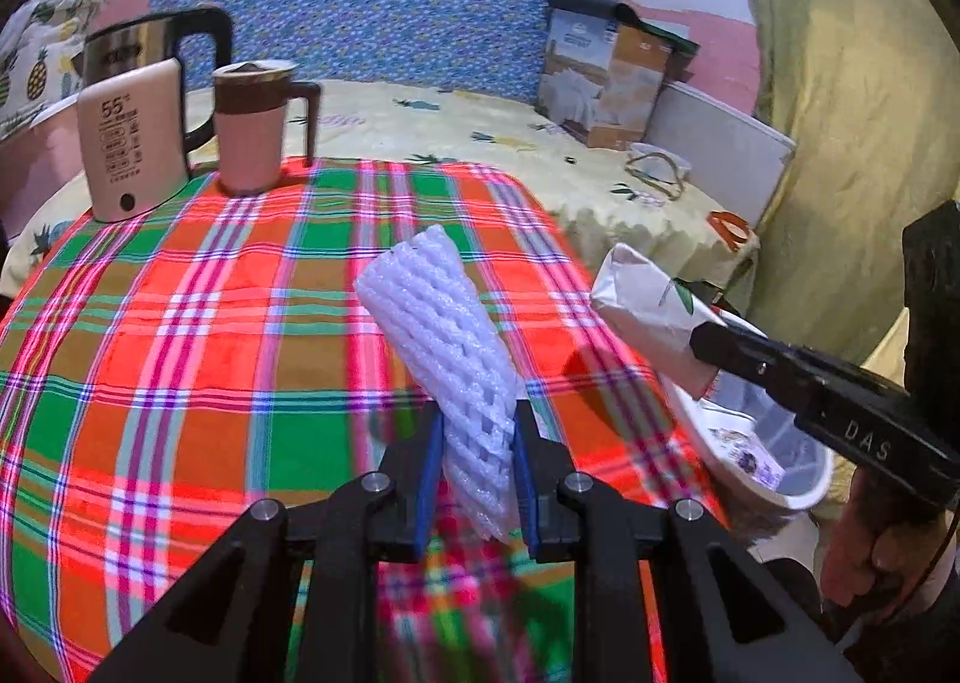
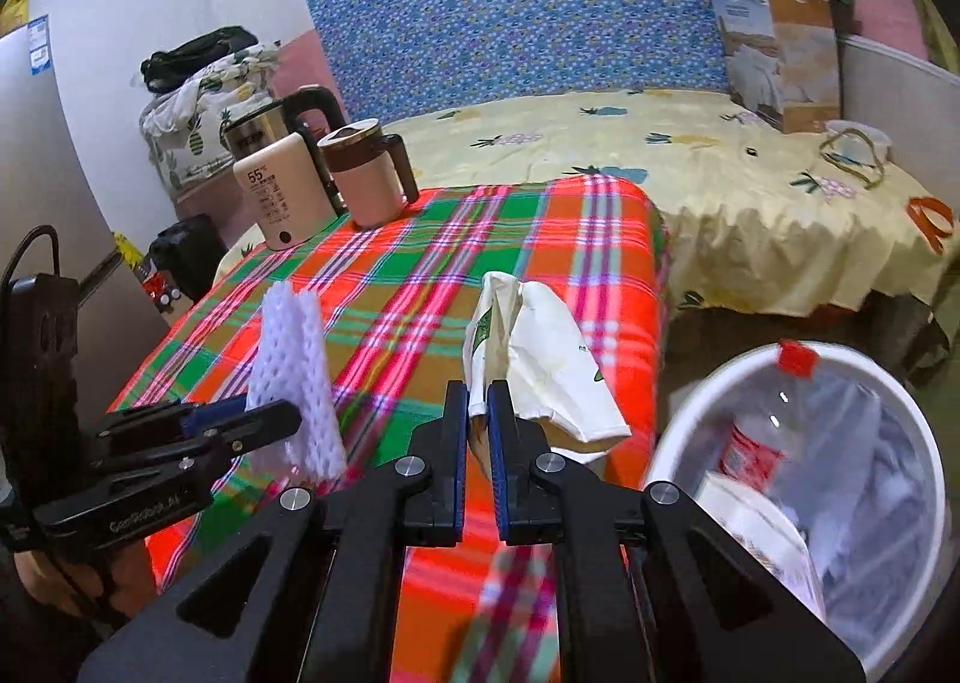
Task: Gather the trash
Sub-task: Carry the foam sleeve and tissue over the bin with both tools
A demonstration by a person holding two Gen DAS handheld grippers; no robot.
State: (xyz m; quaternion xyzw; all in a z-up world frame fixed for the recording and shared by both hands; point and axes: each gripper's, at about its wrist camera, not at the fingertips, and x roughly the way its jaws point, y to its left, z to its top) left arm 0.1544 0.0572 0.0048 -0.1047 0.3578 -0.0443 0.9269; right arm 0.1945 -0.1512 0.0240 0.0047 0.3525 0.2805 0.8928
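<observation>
- left gripper (image 1: 477, 458) clenched on white foam net (image 1: 444, 347), which stands up between its fingers.
- right gripper (image 2: 478, 419) pinches crumpled paper bag (image 2: 534, 359), bin (image 2: 678, 443) low to its right.
- risk: thin pinch on the bag's edge; a swing could drop it short of the bin.

Home bedroom: bed (image 2: 750, 191), kettle (image 2: 282, 185) on plaid-covered table (image 2: 420, 275).

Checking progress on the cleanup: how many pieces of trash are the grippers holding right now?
2: the white foam net in the left gripper, and the crumpled paper bag in the right gripper, beside the bin.
</observation>
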